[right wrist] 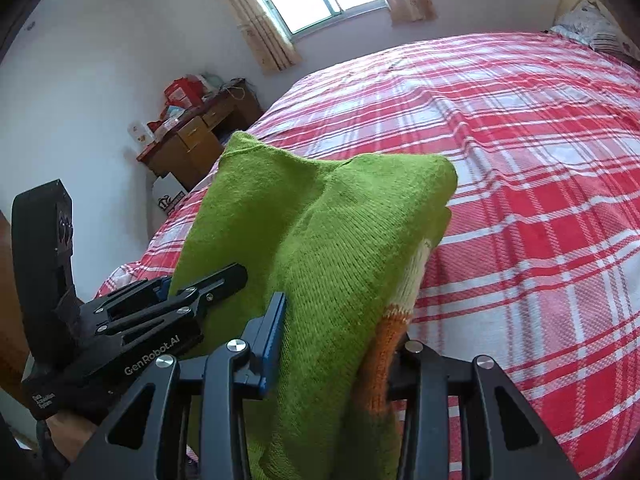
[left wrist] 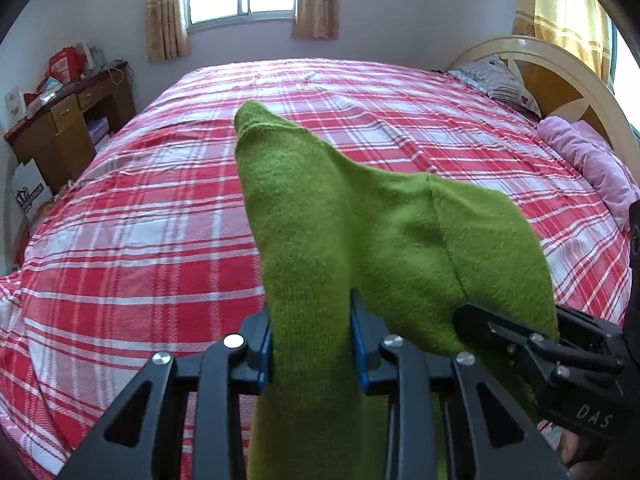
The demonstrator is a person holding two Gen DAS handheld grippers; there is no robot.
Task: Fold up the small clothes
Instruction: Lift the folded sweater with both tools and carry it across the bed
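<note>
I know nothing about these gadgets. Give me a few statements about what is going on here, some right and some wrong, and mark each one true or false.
1. Both grippers grip the same green knitted garment. True.
2. The garment lies flat on the bed. False: it is held up above the red plaid bedspread.
3. The left gripper is shut on the knit. True.
4. The right gripper is open and empty. False: it clamps the garment.
5. The garment is green all over. False: the right wrist view shows an orange and cream patch.

Black claw [left wrist: 312,344], blue pads [left wrist: 265,350], silver screws, maybe "GenRobot.AI" lettering
</note>
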